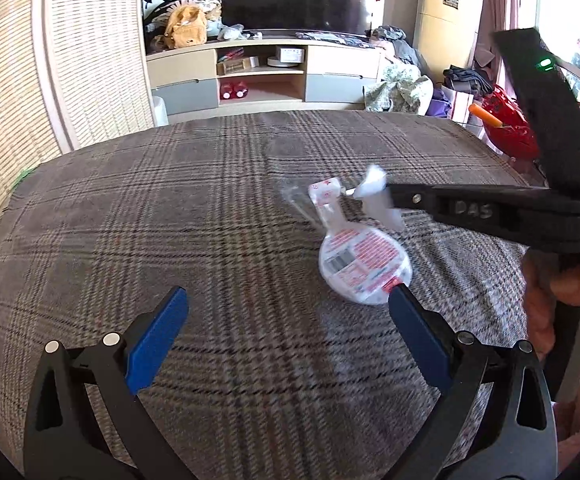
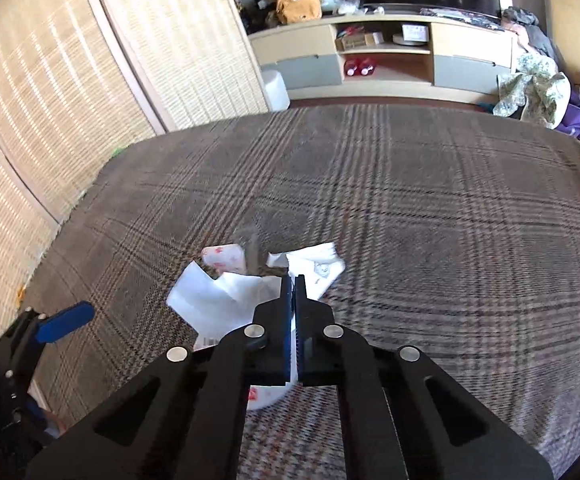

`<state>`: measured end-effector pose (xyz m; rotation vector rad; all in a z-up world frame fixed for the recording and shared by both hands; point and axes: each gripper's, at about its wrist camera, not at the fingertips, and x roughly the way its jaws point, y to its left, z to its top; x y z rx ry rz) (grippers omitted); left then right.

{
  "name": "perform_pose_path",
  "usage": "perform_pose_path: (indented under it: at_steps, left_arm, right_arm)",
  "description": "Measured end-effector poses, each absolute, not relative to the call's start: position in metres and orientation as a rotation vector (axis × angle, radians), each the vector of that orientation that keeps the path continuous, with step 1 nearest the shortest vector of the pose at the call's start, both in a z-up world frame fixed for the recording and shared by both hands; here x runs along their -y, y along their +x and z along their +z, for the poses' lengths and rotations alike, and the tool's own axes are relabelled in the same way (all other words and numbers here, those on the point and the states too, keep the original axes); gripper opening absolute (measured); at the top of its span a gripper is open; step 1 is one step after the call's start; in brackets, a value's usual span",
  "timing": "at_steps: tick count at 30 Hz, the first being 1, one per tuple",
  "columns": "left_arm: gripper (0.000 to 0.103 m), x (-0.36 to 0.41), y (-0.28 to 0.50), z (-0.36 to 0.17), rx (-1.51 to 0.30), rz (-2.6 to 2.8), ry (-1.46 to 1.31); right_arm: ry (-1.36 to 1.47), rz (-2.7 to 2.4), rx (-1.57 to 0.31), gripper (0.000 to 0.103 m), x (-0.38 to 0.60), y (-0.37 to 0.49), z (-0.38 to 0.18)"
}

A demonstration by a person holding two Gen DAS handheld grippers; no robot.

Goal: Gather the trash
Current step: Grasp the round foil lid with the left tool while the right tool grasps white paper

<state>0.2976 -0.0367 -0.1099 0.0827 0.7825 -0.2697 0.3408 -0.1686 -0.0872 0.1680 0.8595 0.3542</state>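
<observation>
A clear plastic wrapper [image 1: 359, 258] with a red-and-white printed label lies on the plaid bed cover [image 1: 210, 216]. My right gripper [image 1: 389, 196] comes in from the right, shut on a white crumpled paper scrap [image 1: 373, 188] just above the wrapper. In the right wrist view the right gripper [image 2: 294, 280] is closed on the white paper [image 2: 226, 300], with the wrapper's printed end [image 2: 226, 258] beyond it. My left gripper [image 1: 288, 296] is open and empty, its right blue pad [image 1: 413, 320] touching the wrapper's near edge.
A TV cabinet [image 1: 262, 72] with shelves stands beyond the bed. A woven screen [image 1: 50, 72] is at the left. Clothes and bags [image 1: 401, 84] pile at the right, with a red bag [image 1: 509, 120]. The left gripper also shows in the right wrist view [image 2: 62, 322].
</observation>
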Motion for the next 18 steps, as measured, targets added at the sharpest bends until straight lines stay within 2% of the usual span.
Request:
perform_pose_path:
  at_steps: [10, 18]
  left_arm:
    - [0.095, 0.078, 0.330, -0.122, -0.834, -0.297, 0.090]
    - [0.093, 0.103, 0.353, -0.144, -0.903, -0.319, 0.113]
  right_arm:
    - [0.128, 0.268, -0.794, 0.002, 0.220, 0.325, -0.069]
    - [0.130, 0.246, -0.803, 0.002, 0.240, 0.326, -0.081]
